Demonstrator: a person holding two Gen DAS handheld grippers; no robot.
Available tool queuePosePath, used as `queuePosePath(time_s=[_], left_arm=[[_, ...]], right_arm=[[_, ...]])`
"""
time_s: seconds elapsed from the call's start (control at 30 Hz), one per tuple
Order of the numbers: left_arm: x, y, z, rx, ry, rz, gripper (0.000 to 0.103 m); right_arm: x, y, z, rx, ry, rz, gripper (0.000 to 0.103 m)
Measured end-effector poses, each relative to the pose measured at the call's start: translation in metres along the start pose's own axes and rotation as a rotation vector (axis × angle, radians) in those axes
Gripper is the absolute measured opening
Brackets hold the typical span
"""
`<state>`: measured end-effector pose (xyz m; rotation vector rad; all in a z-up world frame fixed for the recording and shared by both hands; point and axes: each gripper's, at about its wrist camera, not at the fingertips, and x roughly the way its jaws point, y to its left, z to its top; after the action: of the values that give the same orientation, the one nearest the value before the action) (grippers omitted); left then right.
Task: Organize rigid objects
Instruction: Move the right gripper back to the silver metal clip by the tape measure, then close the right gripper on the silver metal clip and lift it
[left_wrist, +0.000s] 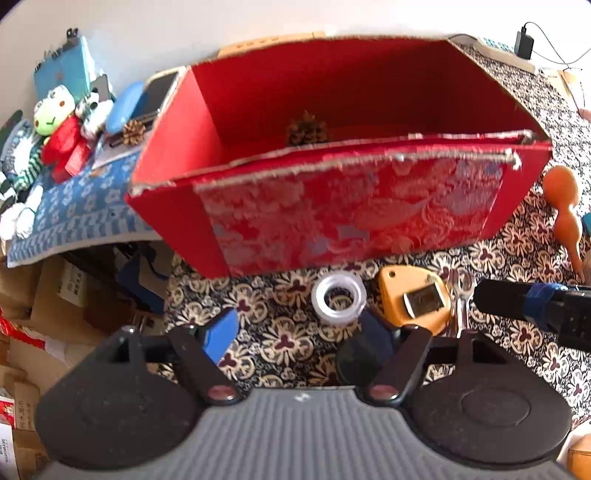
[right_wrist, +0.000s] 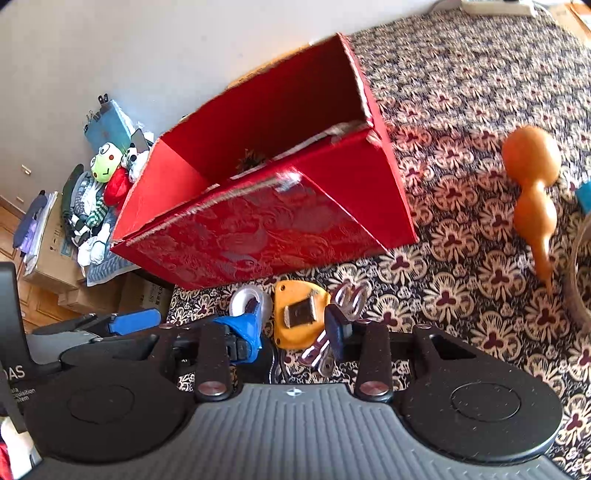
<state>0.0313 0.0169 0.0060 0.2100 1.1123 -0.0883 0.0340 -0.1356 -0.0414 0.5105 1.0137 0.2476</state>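
Observation:
A big open red box (left_wrist: 332, 206) (right_wrist: 266, 229) stands on the patterned cloth (left_wrist: 280, 332), with a pine cone (left_wrist: 307, 130) inside it. In front of the box lie a clear plastic ring (left_wrist: 339, 298) (right_wrist: 243, 295), an orange plastic piece with a metal plate (left_wrist: 413, 301) (right_wrist: 301, 314) and a shiny metal piece (left_wrist: 460, 295) (right_wrist: 349, 295). My left gripper (left_wrist: 295, 336) is open just short of the ring, with nothing between its fingers. My right gripper (right_wrist: 291, 330) is open, its fingers either side of the orange piece. One right finger (left_wrist: 532, 306) reaches in from the right in the left wrist view.
An orange gourd (left_wrist: 563, 206) (right_wrist: 532, 184) lies right of the box. Plush toys (left_wrist: 62, 125) (right_wrist: 107, 170) and a second pine cone (left_wrist: 133, 133) sit on a blue cloth at the left, above cardboard boxes (left_wrist: 55, 291). A round metal rim (right_wrist: 580, 266) is at the far right.

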Motion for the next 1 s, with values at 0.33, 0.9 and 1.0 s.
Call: queuePosePath(time_s=[0.33,0.9,1.0], left_arm=[[0.013,-0.012,-0.005,0.018,0.036,-0.026,0.074],[0.0,-0.023,-0.02,0.079,-0.116,-0.439,0.07],[0.002,-0.039,-0.019,0.119,-0.113,-0.478,0.056]], right_arm=[[0.004,-0.017,-0.006,0.069,0.026,0.057,0.021],[0.023,-0.056,0.0,0.214,0.071,0.136,0.019],[0.029,-0.06,0.001,0.231,0.087,0.142,0.019]])
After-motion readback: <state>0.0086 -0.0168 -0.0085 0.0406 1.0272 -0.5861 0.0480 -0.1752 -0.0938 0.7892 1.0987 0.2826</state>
